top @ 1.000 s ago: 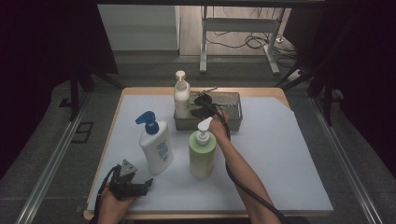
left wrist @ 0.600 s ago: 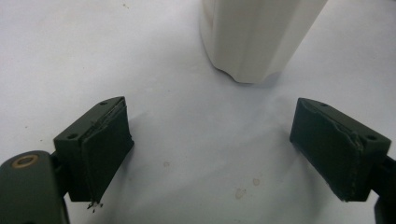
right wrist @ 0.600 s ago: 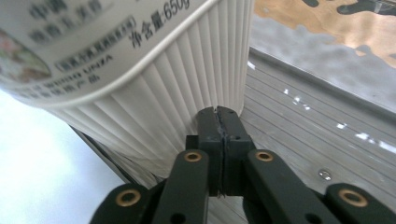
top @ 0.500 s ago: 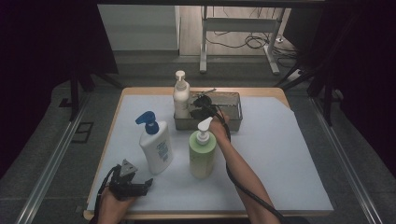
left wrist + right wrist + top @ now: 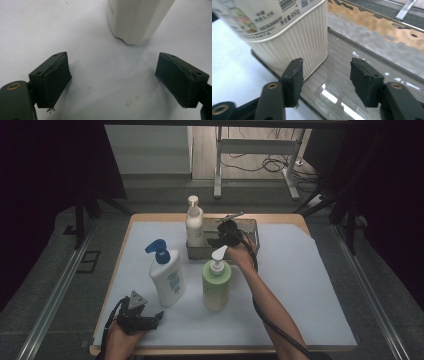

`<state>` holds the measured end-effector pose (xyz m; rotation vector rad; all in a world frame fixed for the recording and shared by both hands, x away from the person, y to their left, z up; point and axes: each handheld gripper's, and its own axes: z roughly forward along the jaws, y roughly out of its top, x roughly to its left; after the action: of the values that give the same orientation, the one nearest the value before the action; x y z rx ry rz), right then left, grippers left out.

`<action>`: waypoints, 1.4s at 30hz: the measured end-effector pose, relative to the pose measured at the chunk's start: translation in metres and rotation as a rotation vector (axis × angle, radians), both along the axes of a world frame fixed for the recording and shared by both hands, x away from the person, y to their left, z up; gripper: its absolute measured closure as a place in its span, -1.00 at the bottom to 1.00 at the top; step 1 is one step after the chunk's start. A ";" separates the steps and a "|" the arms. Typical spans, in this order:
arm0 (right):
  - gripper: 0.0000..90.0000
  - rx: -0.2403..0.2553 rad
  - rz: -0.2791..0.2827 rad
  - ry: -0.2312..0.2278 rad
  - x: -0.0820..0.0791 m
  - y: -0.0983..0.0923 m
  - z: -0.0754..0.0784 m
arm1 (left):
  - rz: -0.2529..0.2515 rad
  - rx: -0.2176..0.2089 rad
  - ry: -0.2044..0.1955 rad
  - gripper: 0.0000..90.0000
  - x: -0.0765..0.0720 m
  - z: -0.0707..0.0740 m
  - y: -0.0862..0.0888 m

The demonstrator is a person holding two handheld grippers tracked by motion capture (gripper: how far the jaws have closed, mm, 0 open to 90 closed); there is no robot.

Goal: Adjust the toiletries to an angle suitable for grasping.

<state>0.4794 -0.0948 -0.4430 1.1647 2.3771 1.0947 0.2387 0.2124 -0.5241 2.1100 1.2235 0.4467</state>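
A cream pump bottle [image 5: 194,222] stands upright in the left end of a metal tray [image 5: 251,226] at the back of the table. My right gripper [image 5: 220,233] hovers over the tray just right of it. In the right gripper view its jaws [image 5: 325,65] have just been opening and hold nothing; the ribbed cream bottle [image 5: 287,32] stands just beyond the left jaw on the tray floor [image 5: 367,50]. My left gripper [image 5: 154,318] rests at the front left, open, with its jaws [image 5: 112,66] wide apart and the base of a white bottle [image 5: 137,20] ahead.
A white bottle with a blue pump [image 5: 167,277] stands left of centre. A green bottle with a white pump [image 5: 216,285] stands in the middle, close to my right forearm. A white sheet [image 5: 310,285] covers the table.
The right gripper has let go of the cream bottle and drawn back a little to the right. The bottle stays upright in the tray. The left hand has not moved.
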 end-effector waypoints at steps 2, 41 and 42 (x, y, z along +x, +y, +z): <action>-0.13 -0.004 0.007 -0.007 -0.003 -0.003 0.003 | 0.000 0.002 0.000 -0.73 0.000 0.000 0.000; -0.97 -0.030 0.093 -0.102 -0.065 -0.064 0.026 | 0.001 -0.001 -0.002 -0.73 0.000 0.000 0.000; -1.00 -0.027 0.095 -0.108 -0.067 -0.066 0.026 | 0.001 -0.001 -0.003 -0.73 0.000 0.000 0.000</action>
<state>0.4121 -0.1607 -0.4166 0.9679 2.3774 1.1212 0.2385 0.2123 -0.5244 2.1068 1.2236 0.4489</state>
